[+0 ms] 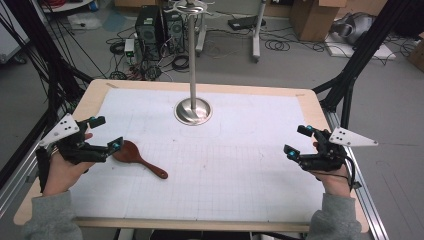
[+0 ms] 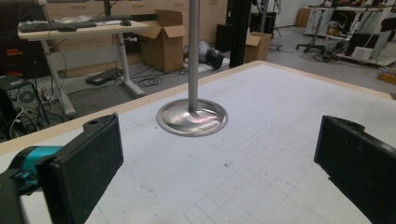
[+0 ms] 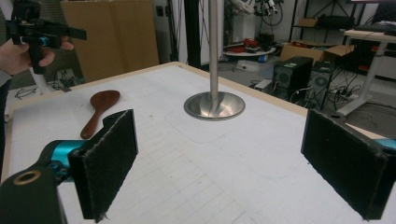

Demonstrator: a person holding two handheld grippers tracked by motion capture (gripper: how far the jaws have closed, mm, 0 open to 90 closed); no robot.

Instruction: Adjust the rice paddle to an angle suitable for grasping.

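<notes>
1. High view: wooden spoon lies flat on the bench, left side, its bowl just beside the left gripper.
2. Left gripper view: fingers wide apart, nothing between; metal stand ahead.
3. Right gripper view: right gripper fingers apart, empty; spoon lies far left.
4. Right gripper sits at the bench's right edge, well apart from the spoon.

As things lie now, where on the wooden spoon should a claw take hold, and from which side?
Probably the handle. The wooden spoon lies flat on the table, bowl toward the left claw, its thin straight handle pointing away toward the table's middle. Coming down from above with the open jaws across the handle looks best; the broad, flat bowl offers less to pinch.
</notes>
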